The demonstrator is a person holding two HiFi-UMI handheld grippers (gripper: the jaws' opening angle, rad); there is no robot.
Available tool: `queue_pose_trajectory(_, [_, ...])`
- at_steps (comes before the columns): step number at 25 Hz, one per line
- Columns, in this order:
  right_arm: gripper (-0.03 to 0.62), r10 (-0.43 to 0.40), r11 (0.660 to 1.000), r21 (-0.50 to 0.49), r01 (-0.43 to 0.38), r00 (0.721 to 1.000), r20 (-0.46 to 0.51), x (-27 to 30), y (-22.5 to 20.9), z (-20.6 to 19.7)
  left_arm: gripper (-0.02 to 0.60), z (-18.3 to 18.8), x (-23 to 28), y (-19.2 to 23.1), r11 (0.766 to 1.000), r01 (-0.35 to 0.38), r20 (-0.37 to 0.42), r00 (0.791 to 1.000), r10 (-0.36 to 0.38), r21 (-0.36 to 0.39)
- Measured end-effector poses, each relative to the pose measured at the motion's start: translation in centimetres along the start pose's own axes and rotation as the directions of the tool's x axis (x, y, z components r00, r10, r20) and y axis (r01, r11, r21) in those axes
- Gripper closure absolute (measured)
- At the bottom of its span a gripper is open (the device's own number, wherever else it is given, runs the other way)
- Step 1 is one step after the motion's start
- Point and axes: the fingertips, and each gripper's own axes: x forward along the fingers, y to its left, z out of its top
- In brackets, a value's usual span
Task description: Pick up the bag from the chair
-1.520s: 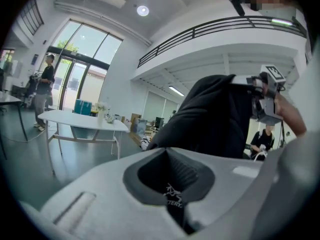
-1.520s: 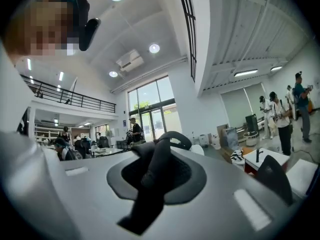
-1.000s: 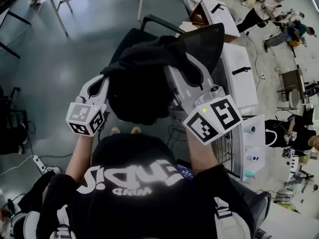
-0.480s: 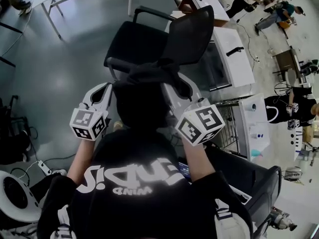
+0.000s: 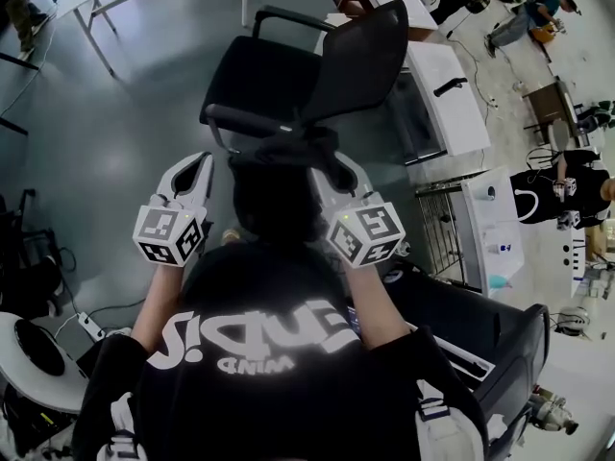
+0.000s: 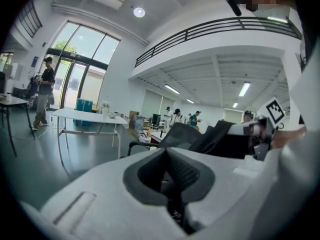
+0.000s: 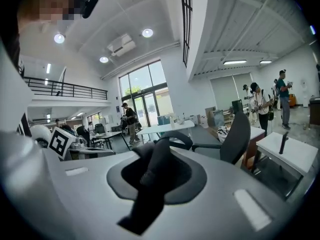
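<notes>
Black bag (image 5: 274, 195) off chair (image 5: 279, 80), hanging on near side of chair, just by armrest. Right gripper (image 7: 155, 171) clamped on bag strap (image 7: 150, 194), strap bunched between jaws, near chair's right side. Left gripper (image 6: 167, 171) closed, nothing seen between jaws, near chair's left side, just beside bag. Can't tell if touching bag.

bag (image 5: 274, 200) before chair (image 5: 279, 75), table (image 5: 452, 113) to right

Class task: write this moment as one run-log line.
bag: off chair | right gripper: shut on bag | left gripper: shut, empty
</notes>
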Motion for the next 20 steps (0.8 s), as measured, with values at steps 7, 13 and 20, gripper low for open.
queue_pose_trajectory(7, [0.537,-0.029,0.999,0.039,0.03,0.999,-0.04,1.4,-1.1,-3.5,0.58,0.2,-0.4,0.6,1.0,-0.017,0.019,1.0,0.017,-0.008])
queue_pose_trajectory(13, [0.537,-0.037,0.998,0.047,0.04,0.997,-0.065,2.6,-1.6,-4.5,0.58,0.7,-0.5,1.0,1.0,-0.029,0.021,0.999,0.029,-0.009])
queue_pose_trajectory(20, [0.537,-0.04,0.998,0.045,0.045,0.995,-0.097,3.6,-1.7,-5.3,0.58,0.7,-0.7,1.6,0.999,-0.044,0.018,0.999,0.044,-0.009])
